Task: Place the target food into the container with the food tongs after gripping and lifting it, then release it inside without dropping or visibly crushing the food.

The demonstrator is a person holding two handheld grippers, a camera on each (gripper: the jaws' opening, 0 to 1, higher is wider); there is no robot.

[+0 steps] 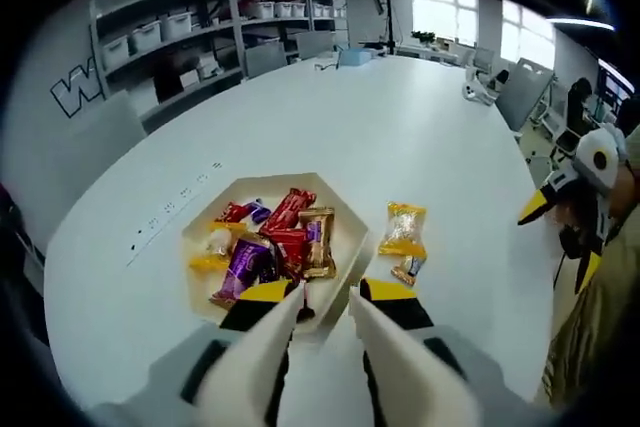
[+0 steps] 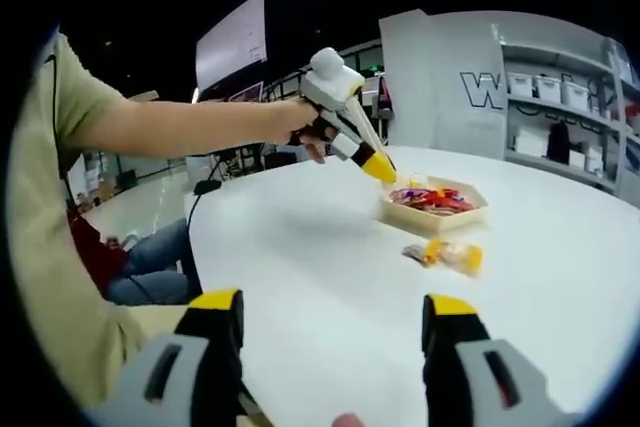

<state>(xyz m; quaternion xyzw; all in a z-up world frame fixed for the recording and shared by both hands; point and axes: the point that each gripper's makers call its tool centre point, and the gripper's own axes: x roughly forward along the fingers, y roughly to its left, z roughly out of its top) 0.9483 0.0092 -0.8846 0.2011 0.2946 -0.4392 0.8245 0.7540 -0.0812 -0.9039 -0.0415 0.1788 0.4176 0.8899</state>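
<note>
A pale hexagonal tray [image 1: 342,215] holds several wrapped sweets [image 1: 272,240] in red, purple and gold. Just to its right on the table lie a yellow packet [image 1: 403,229] and a smaller sweet [image 1: 408,269]. My left gripper [image 1: 328,292] is shut on white food tongs [image 1: 262,352], whose two arms stand slightly apart with their tips over the tray's near edge. My right gripper [image 2: 332,302] is wide open and holds nothing. In the right gripper view a hand holds the left gripper [image 2: 345,117] above the tray [image 2: 430,217], with the loose packets [image 2: 445,252] in front.
The large white oval table [image 1: 400,117] stretches far beyond the tray. Shelves with bins [image 1: 190,37] line the back wall. The right gripper [image 1: 560,237] and the person's sleeve sit at the table's right edge. A seated person's legs [image 2: 150,257] are to the left.
</note>
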